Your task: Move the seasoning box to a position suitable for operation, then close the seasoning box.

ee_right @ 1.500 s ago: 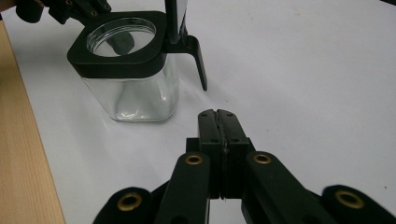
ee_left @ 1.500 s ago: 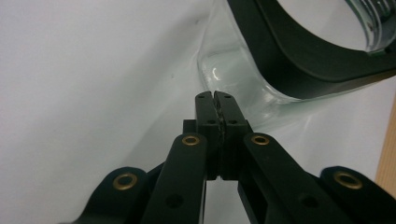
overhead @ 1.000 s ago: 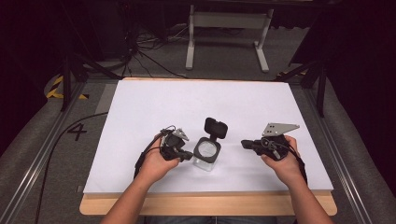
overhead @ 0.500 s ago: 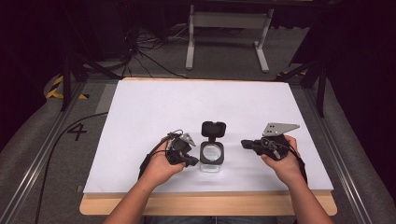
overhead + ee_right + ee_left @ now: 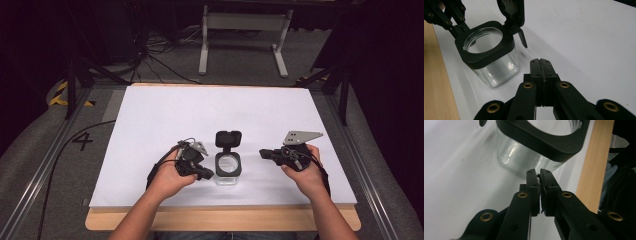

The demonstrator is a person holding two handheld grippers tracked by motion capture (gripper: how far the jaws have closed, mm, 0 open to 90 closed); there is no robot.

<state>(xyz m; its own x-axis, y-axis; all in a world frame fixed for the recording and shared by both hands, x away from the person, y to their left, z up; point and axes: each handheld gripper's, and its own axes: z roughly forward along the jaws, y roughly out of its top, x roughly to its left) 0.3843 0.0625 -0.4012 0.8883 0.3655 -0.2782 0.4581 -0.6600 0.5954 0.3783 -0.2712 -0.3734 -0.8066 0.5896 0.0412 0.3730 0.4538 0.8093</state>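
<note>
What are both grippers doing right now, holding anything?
Left gripper: jaws nearly shut, just begun opening, nothing between them, beside the jar.
Right gripper: shut, empty, clear of the jar.

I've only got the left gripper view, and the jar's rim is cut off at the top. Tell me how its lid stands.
Observer: In the high view the jar has its lid swung open on the hinge at its far side. The mouth is uncovered.
Operator: Now give me the right gripper's place.
Observer: The right gripper is to the right of the jar, pointing at it and clearly apart from it.
Operator: Report its jaws.
Observer: The right gripper view shows them shut together with nothing between them.
</note>
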